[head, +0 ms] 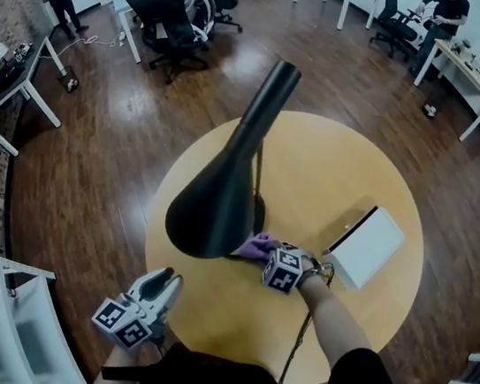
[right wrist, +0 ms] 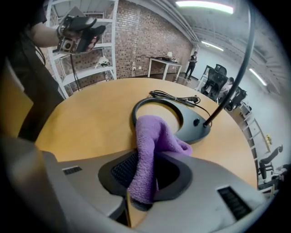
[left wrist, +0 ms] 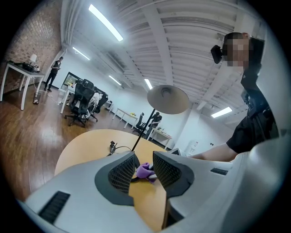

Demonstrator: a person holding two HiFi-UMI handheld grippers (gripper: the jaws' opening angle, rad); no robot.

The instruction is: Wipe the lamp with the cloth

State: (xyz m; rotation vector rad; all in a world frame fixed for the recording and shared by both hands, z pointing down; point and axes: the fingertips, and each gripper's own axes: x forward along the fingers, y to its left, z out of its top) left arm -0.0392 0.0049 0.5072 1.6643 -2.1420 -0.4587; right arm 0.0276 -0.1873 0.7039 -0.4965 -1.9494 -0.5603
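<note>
Right gripper view puts my right gripper [right wrist: 150, 176] at lower centre, clamped on the one purple terry cloth [right wrist: 152, 136]. The fuzzy fabric is pinched between the two dark ribbed pads and bulges up out of them in a soft, thick fold. Just above it in that frame sits the grey ring-shaped base [right wrist: 188, 125] of the single matte black lamp [head: 222, 193]. The cloth overlaps the ring's near edge, though I cannot tell whether they touch. A thin black rod rises from the base toward the upper right, and one black cord [right wrist: 175, 96] lies coiled behind the ring.

From the head view, the lamp's smooth cone-shaped shade [head: 210, 213] fills the middle of the frame, over a round table of pale yellow wood [head: 333, 165]. The cloth peeks out at the shade's lower right edge. One white flat rectangular box [head: 366, 247] lies on the table at the right.

My left gripper [head: 166, 281] is at the lower left of that frame, off the table's edge. Its two mesh-textured pads stand apart with nothing between them.
</note>
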